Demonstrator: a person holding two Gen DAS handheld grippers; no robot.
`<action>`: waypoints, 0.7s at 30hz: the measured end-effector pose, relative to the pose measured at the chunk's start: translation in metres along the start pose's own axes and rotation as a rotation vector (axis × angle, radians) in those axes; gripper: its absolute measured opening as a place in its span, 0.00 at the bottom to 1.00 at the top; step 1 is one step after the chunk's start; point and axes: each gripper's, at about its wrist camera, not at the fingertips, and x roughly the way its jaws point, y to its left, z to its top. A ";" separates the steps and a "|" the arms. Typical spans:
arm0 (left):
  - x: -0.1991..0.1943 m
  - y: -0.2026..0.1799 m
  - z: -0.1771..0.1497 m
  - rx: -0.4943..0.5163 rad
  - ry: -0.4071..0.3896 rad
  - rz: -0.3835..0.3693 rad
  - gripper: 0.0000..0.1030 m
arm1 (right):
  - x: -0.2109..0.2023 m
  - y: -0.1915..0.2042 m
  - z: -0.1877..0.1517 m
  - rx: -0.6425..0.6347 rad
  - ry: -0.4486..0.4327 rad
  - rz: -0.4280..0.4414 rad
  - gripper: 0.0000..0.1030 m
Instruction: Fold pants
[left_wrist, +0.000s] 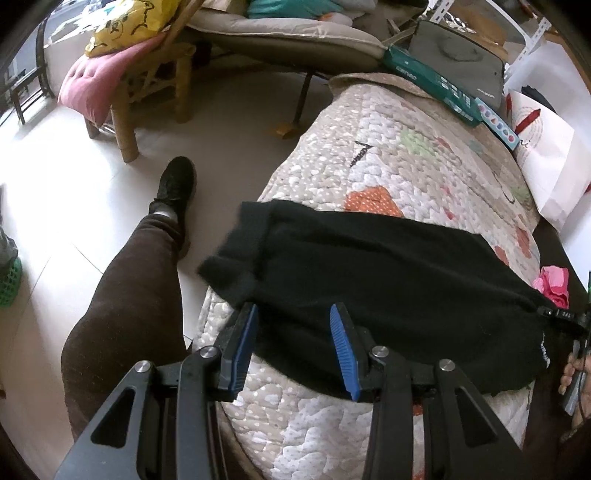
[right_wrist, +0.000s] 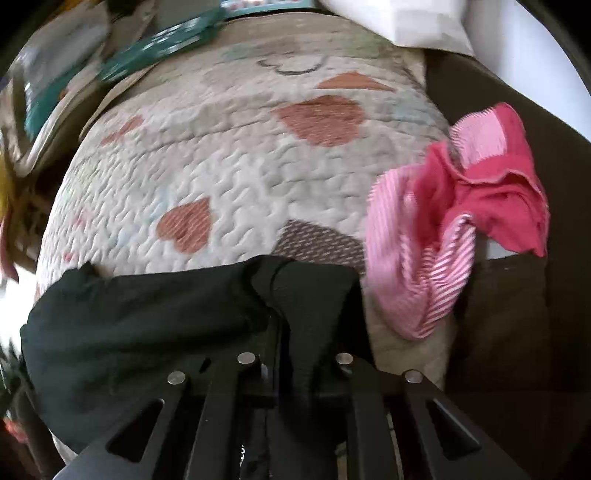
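Black pants (left_wrist: 388, 277) lie folded across the near part of a quilted bed cover (left_wrist: 388, 155). My left gripper (left_wrist: 295, 332) is open, its blue pads (left_wrist: 341, 339) just over the pants' near left edge, holding nothing. In the right wrist view the pants (right_wrist: 147, 325) drape over my right gripper (right_wrist: 295, 317), which is shut on a bunched fold of the black cloth; the fingertips are hidden under it. The right gripper also shows at the right edge of the left wrist view (left_wrist: 565, 317), at the pants' right end.
A pink striped garment (right_wrist: 454, 221) lies right of the pants. A teal box (left_wrist: 432, 81), a grey bag (left_wrist: 458, 59) and a white paper bag (left_wrist: 546, 155) sit at the bed's far end. The person's leg (left_wrist: 125, 295) and a bamboo chair (left_wrist: 147, 85) are on the left.
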 end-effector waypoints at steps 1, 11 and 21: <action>0.000 0.001 0.001 -0.007 0.002 -0.002 0.38 | 0.001 -0.004 0.002 0.005 0.000 -0.027 0.10; -0.004 0.007 0.010 -0.055 -0.023 -0.027 0.38 | 0.007 -0.045 -0.003 0.059 0.039 -0.181 0.69; -0.015 0.027 0.021 -0.172 -0.075 -0.013 0.40 | -0.071 -0.032 -0.013 0.056 -0.165 -0.250 0.77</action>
